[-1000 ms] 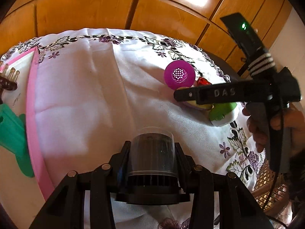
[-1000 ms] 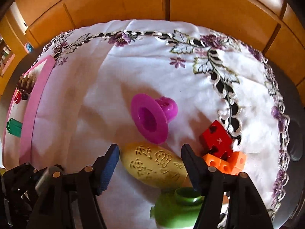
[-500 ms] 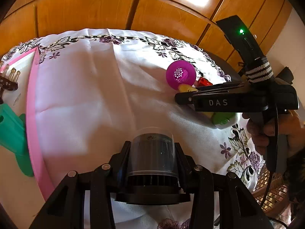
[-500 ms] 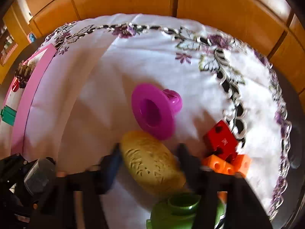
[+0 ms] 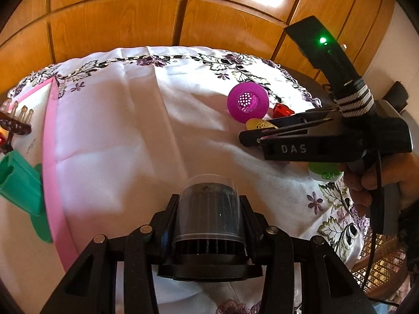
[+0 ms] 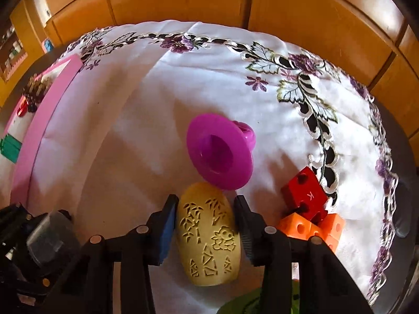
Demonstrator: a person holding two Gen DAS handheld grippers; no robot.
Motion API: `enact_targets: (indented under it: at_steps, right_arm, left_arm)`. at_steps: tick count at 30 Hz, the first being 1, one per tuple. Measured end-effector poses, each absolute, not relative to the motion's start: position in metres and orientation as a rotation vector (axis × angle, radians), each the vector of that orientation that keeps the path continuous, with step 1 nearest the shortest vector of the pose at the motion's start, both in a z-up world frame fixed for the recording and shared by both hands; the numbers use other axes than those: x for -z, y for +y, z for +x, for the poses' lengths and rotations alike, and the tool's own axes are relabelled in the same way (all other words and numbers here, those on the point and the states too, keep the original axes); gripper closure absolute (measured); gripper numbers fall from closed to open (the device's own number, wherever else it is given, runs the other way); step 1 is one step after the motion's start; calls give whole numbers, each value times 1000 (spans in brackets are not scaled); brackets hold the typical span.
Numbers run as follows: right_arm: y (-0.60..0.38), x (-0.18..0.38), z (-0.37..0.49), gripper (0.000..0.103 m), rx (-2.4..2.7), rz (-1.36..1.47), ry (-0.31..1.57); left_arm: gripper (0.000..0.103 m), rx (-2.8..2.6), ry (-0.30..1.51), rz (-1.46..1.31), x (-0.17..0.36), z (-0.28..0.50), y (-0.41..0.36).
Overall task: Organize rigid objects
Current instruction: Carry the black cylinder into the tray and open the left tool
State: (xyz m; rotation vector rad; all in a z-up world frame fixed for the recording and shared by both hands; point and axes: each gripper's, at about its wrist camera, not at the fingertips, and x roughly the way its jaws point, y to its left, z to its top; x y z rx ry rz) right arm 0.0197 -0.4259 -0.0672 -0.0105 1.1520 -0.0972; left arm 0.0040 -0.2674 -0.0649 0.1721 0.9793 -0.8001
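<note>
My right gripper is shut on a yellow carved egg, its pads pressing both sides, just in front of a magenta funnel-shaped toy lying on its side. From the left wrist view the right gripper reaches in from the right with the yellow egg at its tips. My left gripper is shut on a dark ribbed cylinder with a clear cap, held above the white tablecloth.
A red cube and orange cubes sit right of the egg, and a green-and-white toy lies under the right gripper. A pink-rimmed tray at the left holds a green piece and other small items. Wooden panels stand behind the table.
The right gripper's jaws closed from wide open onto the yellow egg, which now lies lengthwise between them. The left gripper stayed put with its cylinder.
</note>
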Motion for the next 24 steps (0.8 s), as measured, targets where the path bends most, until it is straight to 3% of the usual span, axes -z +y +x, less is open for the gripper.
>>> enact_targets:
  at_steps: [24]
  right_arm:
    - [-416, 64, 20, 60, 97, -78, 1122]
  left_arm:
    - [60, 764, 804, 70, -24, -13, -212]
